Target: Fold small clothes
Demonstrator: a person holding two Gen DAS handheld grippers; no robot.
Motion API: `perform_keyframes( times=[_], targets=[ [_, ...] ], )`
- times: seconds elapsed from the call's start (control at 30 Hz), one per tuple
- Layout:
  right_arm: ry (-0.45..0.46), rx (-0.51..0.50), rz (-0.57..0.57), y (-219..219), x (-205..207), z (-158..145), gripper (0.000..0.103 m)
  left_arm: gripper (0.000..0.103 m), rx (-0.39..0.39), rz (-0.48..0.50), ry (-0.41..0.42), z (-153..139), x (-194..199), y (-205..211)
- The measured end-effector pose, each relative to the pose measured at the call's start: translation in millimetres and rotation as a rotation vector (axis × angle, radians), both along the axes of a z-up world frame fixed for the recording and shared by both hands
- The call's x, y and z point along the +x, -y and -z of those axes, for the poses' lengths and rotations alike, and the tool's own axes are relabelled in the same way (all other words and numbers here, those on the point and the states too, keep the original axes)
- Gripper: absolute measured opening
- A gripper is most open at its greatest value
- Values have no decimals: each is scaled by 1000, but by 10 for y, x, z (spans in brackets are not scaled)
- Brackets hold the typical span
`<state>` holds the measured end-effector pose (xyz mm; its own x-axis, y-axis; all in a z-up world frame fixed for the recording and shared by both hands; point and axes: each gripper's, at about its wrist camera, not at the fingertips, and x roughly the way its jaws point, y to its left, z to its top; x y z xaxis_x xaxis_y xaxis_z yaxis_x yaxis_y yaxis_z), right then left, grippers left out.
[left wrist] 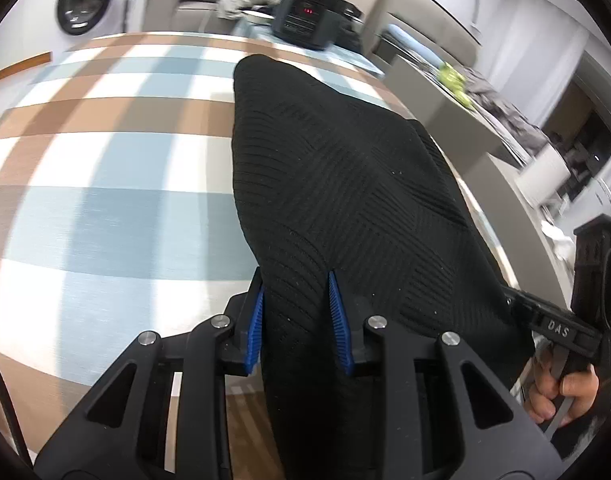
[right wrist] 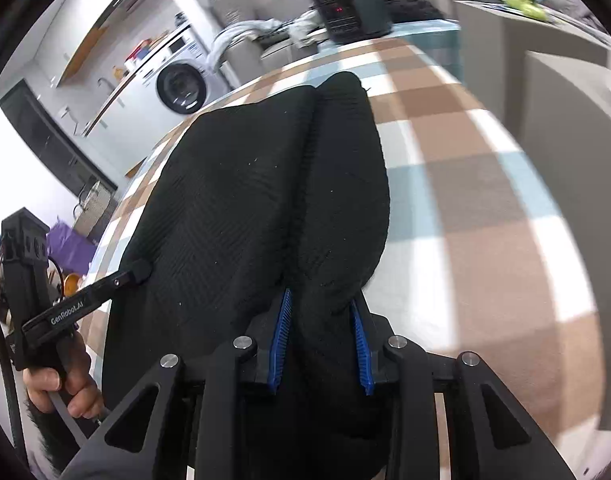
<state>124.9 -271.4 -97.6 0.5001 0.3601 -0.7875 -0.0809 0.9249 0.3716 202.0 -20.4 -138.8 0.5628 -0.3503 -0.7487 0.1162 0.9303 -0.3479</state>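
Nearest me, my left hand-held gripper [left wrist: 295, 312] has its blue pads closed on the near edge of the black knit garment [left wrist: 337, 184], the cloth bunched between them and hanging down past the desk's edge. My right hand-held gripper [right wrist: 321, 340] likewise pinches a thick roll of that garment [right wrist: 241, 208] at its near hem. I judge the knit light, soft and limp, with a ribbed grip that should not slip from the pads; it will sag and drag rather than hold a shape, so the two near corners are the right places to hold it. Both grippers point steeply down and away toward twelve o'clock, side by side with the garment's width between them; in the left view the right one's handle and my fingers [left wrist: 561, 392] sit at four o'clock. Farther out the garment lies doubled lengthwise over the checked desk [left wrist: 105, 160]. Beyond, at twelve o'clock, stands a dark appliance [left wrist: 305, 20]; a washing machine [left wrist: 85, 0] sits at ten.
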Motion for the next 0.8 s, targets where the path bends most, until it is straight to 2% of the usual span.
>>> perform_keyframes(
  times=[0.33, 0.53, 0.63, 0.73, 0.8],
  targets=[
    [9, -1, -95, -881, 614, 55, 31, 26, 23, -172, 9, -49, 292, -932],
    [19, -19, -92, -912, 645, 56, 31, 26, 12, -177, 11, -46, 377, -1109],
    [44, -33, -80, -838, 554, -18, 42, 27, 45, -180, 23, -96, 297, -1100],
    [90, -26, -71, -732, 396, -149, 53, 40, 97, -188, 63, -230, 150, -1054],
    [138, -39, -84, -710, 288, -273, 73, 67, 126, -199, 101, -360, -17, -1037]
  ],
)
